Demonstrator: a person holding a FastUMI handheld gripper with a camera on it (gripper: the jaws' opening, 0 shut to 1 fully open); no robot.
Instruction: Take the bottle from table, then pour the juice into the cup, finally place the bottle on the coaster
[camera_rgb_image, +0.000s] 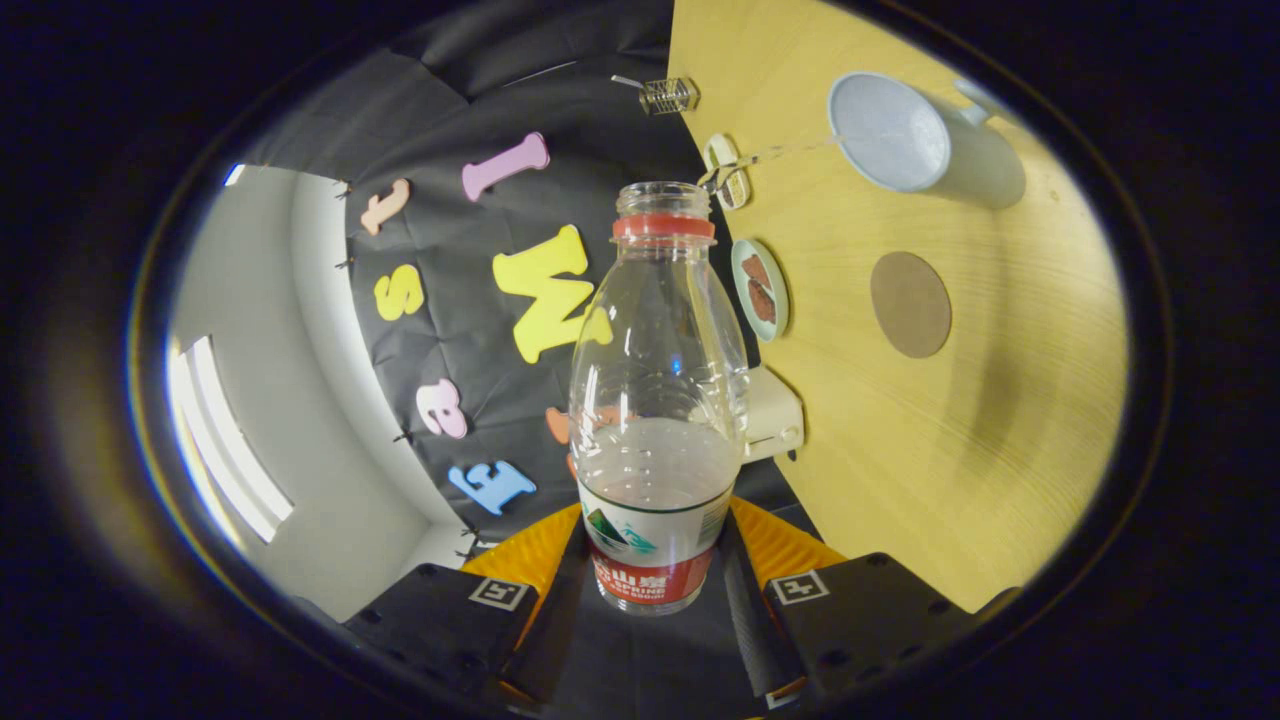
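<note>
Bottle (655, 400): uncapped, thin clear plastic, part-filled; we judge it light, crushable, slippery. Tongs (652, 585) pinch its labelled lower body, lifted off the desk (1000, 420), tilted; cup (900, 135) and coaster (910, 304) beyond.

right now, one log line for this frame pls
gripper: shut on bottle | bottle: uncapped, lifted, tilted | cup: beyond | coaster: bare

My gripper (655, 590) is clamping both fingers on a clear bottle (655, 400) that is showing a red neck ring and a white, green and red label. I am viewing a pale blue cup (900, 135), a brown round coaster (910, 304) and a light wood-grain table (960, 420).
</note>
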